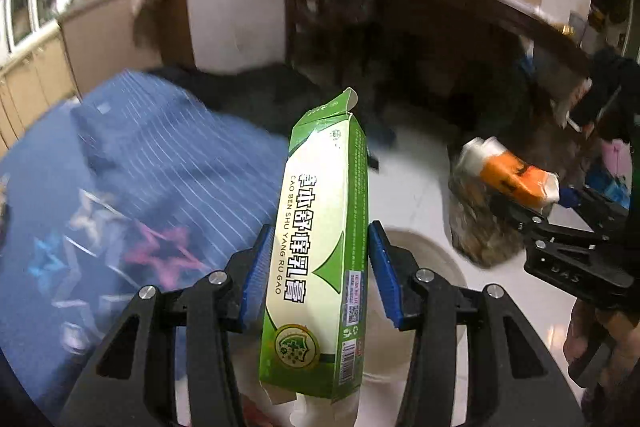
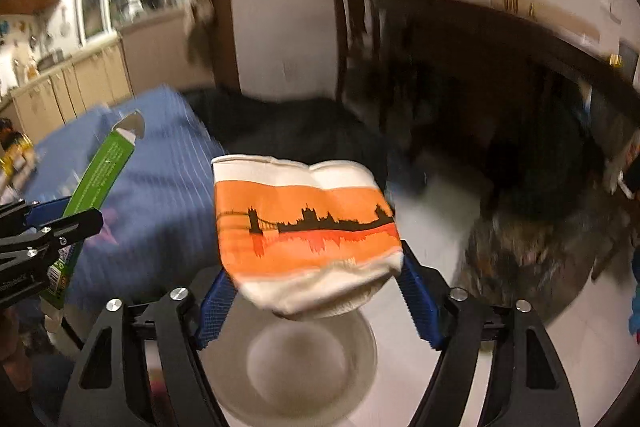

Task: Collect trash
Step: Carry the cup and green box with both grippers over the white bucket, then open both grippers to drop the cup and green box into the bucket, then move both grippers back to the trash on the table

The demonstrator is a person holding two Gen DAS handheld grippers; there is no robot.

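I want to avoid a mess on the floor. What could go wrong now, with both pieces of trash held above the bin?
1. The crushed paper cup sits at the fingertips of the right hand-held gripper, so it may slip and miss the round bin.
2. The long green carton in the left hand-held gripper could tip and catch the bin's rim.
3. Both views are motion-blurred, which makes aiming harder.

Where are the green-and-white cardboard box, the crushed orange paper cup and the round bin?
green-and-white cardboard box [image 1: 320, 227], left wrist view, front face.
crushed orange paper cup [image 2: 306, 227], right wrist view, printed side.
round bin [image 2: 360, 331], right wrist view, rim.
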